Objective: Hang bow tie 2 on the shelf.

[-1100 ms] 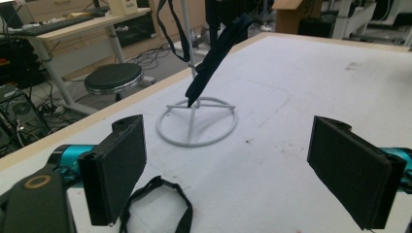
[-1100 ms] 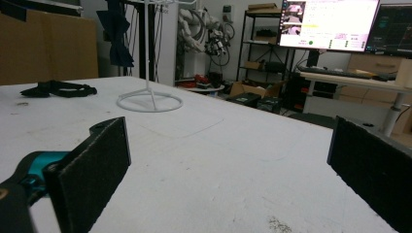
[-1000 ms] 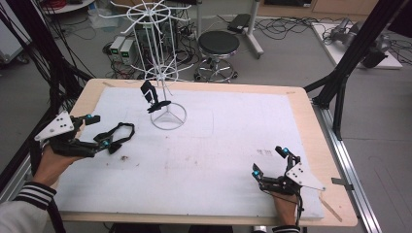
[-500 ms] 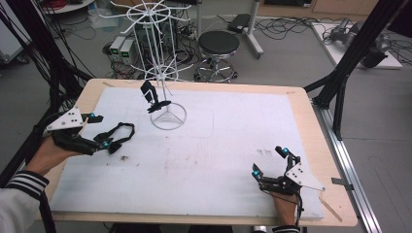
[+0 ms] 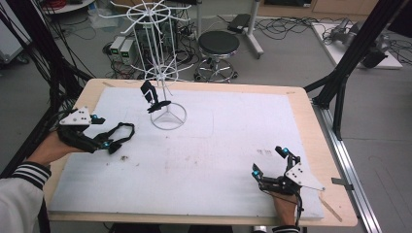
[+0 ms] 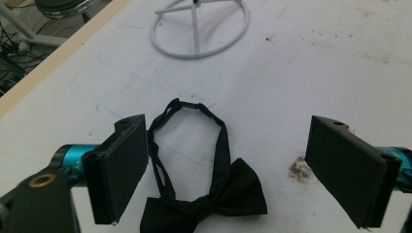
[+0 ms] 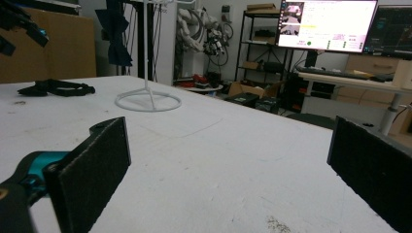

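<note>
Left claw (image 6: 221,170) wide open, straddling a black bow tie (image 6: 214,191) lying flat on the white counter (image 5: 233,141), pads either side of knot and strap loop, apparently lined up for a pinch. From above, tie at about nine o'clock on the counter, white wire rack (image 5: 163,73) near eleven, another dark tie (image 5: 150,94) already hung there. Likely destination: that rack. Right claw (image 5: 274,167) parked open near five o'clock, gripping nothing, out of the way.
</note>
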The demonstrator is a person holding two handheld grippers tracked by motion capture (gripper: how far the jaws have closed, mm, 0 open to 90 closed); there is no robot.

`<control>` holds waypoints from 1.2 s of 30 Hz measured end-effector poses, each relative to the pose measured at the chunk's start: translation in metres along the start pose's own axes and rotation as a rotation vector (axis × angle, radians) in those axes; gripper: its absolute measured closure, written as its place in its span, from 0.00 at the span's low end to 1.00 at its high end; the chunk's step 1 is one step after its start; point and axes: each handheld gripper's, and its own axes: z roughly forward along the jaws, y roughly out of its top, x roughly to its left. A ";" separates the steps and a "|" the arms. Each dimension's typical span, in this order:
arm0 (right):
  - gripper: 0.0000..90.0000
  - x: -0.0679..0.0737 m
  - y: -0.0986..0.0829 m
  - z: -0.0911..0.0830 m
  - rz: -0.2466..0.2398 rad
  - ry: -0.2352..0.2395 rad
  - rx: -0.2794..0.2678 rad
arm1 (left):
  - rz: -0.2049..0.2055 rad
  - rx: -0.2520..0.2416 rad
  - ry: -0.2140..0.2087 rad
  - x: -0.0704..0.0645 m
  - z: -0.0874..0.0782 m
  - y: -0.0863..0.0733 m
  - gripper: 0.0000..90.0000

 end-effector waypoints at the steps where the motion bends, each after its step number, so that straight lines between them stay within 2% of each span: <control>1: 0.01 0.000 0.000 0.000 0.001 0.000 0.000 | 0.008 0.005 -0.007 0.001 0.001 0.000 0.20; 4: 0.01 0.000 0.000 0.000 0.003 -0.002 -0.001 | 0.024 0.027 -0.018 0.003 0.005 -0.002 0.23; 8: 0.01 0.000 0.000 0.000 -0.005 0.000 -0.002 | 0.007 0.046 -0.026 0.006 0.012 -0.004 0.24; 12: 0.01 0.001 0.000 0.000 0.008 -0.001 0.006 | 0.000 0.077 -0.036 0.009 0.016 -0.009 0.27; 14: 0.01 0.001 0.000 0.000 0.006 -0.002 0.005 | 0.022 0.113 -0.041 0.012 0.018 -0.011 0.28; 16: 0.01 0.001 0.000 0.000 0.004 -0.003 0.005 | 0.001 0.122 -0.058 0.013 0.021 -0.014 0.28; 21: 0.01 0.001 0.000 0.000 0.005 -0.004 0.005 | 0.026 0.157 -0.080 0.015 0.025 -0.018 0.30; 27: 0.01 0.000 0.000 0.000 -0.004 -0.005 0.000 | 0.022 0.206 -0.082 0.018 0.031 -0.024 0.34; 32: 0.01 0.001 0.000 0.000 0.004 -0.005 0.004 | 0.036 0.212 -0.086 0.019 0.032 -0.026 0.35; 36: 0.01 0.000 0.000 0.000 -0.004 -0.007 0.000 | 0.066 0.235 -0.105 0.017 0.034 -0.027 0.35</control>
